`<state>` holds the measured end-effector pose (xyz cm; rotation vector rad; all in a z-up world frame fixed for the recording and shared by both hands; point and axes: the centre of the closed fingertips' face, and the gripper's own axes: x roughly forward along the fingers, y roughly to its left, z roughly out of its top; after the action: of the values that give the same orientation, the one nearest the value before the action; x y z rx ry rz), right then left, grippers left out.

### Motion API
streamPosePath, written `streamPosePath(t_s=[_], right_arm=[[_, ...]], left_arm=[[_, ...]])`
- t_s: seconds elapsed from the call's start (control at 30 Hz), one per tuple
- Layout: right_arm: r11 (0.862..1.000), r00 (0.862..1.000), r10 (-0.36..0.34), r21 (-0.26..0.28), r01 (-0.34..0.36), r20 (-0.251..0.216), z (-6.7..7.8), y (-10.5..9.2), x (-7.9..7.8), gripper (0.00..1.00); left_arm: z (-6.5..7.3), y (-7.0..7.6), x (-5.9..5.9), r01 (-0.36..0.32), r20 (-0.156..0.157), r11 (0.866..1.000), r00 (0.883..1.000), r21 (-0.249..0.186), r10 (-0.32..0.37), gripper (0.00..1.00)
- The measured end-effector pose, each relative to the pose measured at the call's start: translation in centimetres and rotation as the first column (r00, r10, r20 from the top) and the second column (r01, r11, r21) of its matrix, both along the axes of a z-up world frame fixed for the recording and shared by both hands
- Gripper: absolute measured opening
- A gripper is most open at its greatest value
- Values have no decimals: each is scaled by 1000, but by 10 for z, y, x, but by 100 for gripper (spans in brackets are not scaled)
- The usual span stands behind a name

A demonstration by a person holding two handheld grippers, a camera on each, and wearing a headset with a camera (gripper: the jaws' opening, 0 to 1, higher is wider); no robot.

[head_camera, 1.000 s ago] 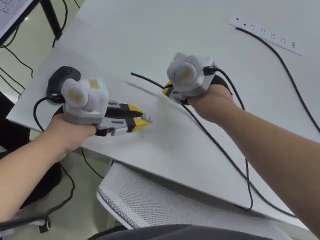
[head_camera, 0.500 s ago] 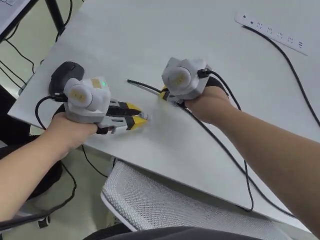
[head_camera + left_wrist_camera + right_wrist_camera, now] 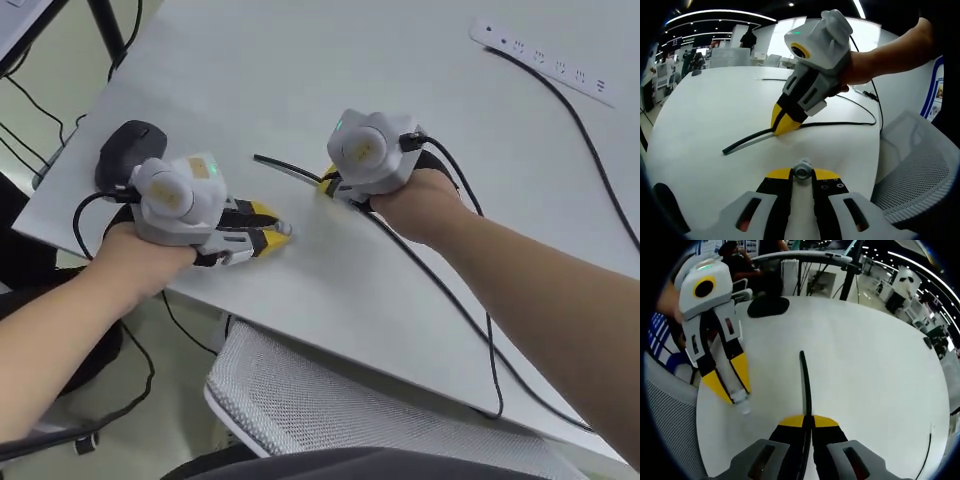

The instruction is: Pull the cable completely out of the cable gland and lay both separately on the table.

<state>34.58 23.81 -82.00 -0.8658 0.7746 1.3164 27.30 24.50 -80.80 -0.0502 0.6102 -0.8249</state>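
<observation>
The black cable [image 3: 285,167] lies free of the gland, its loose end pointing left over the white table [image 3: 300,70]. My right gripper [image 3: 328,186] is shut on the cable, which runs forward from its yellow jaws [image 3: 803,375]. My left gripper [image 3: 280,234] is shut on the small grey cable gland [image 3: 802,168], held just above the table near its front edge. The gland [image 3: 743,403] sits at the left gripper's tips [image 3: 736,396], a short way left of the cable. From the left gripper view, the right gripper [image 3: 783,127] pinches the cable [image 3: 747,141] low over the table.
A black mouse [image 3: 128,143] lies at the table's left corner behind my left hand. A white power strip [image 3: 543,62] with its black cord sits at the far right. A mesh chair seat [image 3: 300,400] stands below the front table edge.
Both grippers keep their hold and stay almost where they were. The slight shift of the picture comes from the head camera.
</observation>
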Motion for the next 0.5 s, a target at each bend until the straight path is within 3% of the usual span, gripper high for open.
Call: streamPosePath(t_s=[0.5], right_arm=[[1000, 1000, -2, 7, 2, -13, 0, 0, 0, 0]], left_arm=[[-7, -1, -4, 40, 17, 996, 999, 86, -42, 16]])
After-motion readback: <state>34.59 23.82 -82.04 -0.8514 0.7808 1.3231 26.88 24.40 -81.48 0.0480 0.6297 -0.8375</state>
